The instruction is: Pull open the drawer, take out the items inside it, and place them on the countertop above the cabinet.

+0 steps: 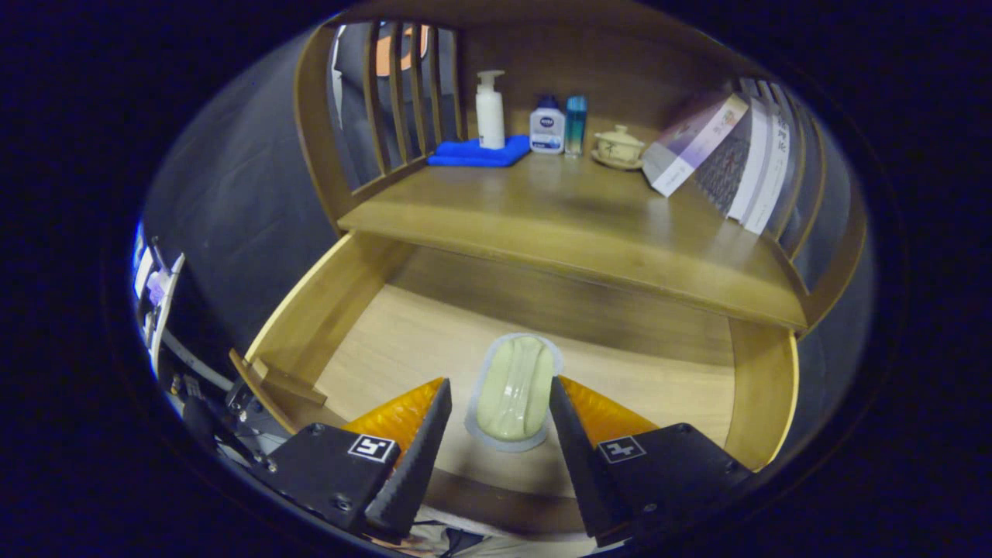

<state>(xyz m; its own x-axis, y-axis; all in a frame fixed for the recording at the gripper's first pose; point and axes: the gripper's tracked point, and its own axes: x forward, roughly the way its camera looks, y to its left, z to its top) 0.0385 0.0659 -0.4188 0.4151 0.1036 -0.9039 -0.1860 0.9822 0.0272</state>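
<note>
Pale green and oval, the soap bar in its clear plastic wrapper (514, 391) lies on the open wooden drawer's floor (403, 341), between our gripper's (500, 418) spread fingers, neither yet pressing it. We judge the slick wrapper could squirt out if we close off-centre. Beyond, the wooden countertop (573, 221) carries a white pump bottle (490, 112) and leaning books (725, 155).
</note>
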